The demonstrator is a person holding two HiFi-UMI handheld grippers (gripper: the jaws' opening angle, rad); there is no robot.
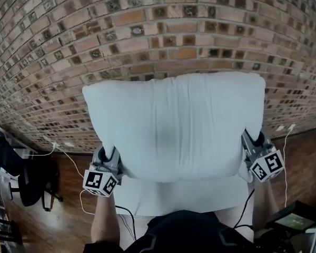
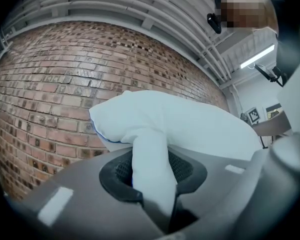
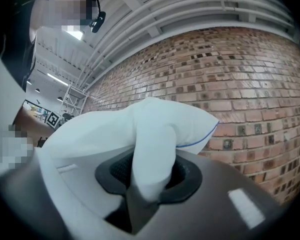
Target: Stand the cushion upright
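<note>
A large white cushion [image 1: 174, 125] hangs in the air in front of a brick wall, held flat-faced toward me by both lower corners. My left gripper [image 1: 109, 162] is shut on the cushion's lower left corner; in the left gripper view a fold of the cushion [image 2: 150, 169] is pinched between the jaws. My right gripper [image 1: 253, 149] is shut on the lower right corner, and the right gripper view shows a fold of the cushion [image 3: 150, 159] squeezed between its jaws. The cushion hides the fingertips in the head view.
A brick wall [image 1: 147, 30] stands close behind the cushion. A white surface [image 1: 179, 196] lies below it, near the person's body. A dark chair [image 1: 26, 178] stands at the left on the wooden floor, with cables [image 1: 68, 154] trailing along the wall base.
</note>
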